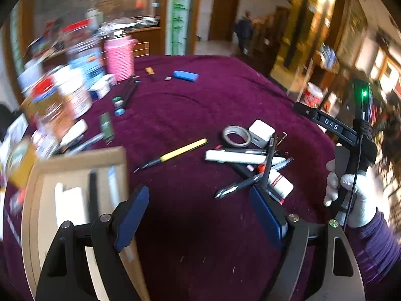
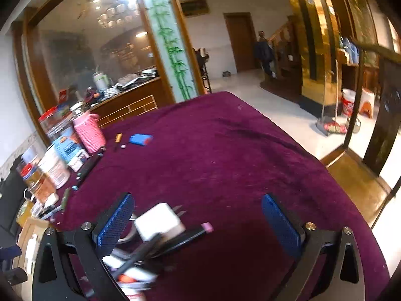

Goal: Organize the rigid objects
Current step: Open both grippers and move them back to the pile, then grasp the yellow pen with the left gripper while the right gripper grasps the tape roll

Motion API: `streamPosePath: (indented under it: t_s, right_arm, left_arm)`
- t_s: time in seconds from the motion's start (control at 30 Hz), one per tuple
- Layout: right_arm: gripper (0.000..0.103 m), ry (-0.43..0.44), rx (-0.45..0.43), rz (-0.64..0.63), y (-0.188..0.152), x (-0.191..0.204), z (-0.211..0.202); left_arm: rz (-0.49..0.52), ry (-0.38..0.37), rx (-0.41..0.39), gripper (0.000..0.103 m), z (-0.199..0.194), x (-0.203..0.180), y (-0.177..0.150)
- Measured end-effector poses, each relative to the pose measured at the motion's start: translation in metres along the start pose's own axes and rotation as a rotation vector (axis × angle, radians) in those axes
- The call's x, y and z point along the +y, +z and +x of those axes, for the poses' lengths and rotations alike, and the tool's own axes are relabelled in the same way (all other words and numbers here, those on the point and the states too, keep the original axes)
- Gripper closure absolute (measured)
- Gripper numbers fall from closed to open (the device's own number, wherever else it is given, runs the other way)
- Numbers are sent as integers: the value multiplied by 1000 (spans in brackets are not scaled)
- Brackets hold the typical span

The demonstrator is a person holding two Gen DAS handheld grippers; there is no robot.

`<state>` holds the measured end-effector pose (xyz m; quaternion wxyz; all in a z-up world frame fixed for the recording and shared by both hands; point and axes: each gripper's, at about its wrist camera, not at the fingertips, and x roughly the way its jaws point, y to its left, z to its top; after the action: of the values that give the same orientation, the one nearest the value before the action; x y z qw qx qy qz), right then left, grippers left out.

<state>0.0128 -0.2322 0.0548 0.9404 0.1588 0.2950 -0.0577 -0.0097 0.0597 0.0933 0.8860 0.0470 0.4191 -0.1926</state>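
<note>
Maroon tablecloth under scattered stationery

Left gripper: black angular frame, dark blue pads, silver screw heads. Right gripper: black frame, blue ribbed pads, round silver screws; white "DAS" lettering, green lamp, thin black cable. Right hand: white knit glove, purple sleeve

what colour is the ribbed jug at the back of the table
Pink jug, clearest in the right wrist view.
</note>
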Motion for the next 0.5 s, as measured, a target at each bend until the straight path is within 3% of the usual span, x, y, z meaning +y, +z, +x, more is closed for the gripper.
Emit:
streamPosePath:
  t_s: [0.13,0.3,0.5]
  right_arm:
    - [1,68,73,104,-2,-28,17]
    - [1,120,87,111,-5,-23,18]
    - [1,127,119,122,-8,-23,23]
  left_arm:
    - [120,45,56,21,45,-22,24]
    - [299,73,114,22,92,-35,41]
    - [324,21,176,21,126,-20,52]
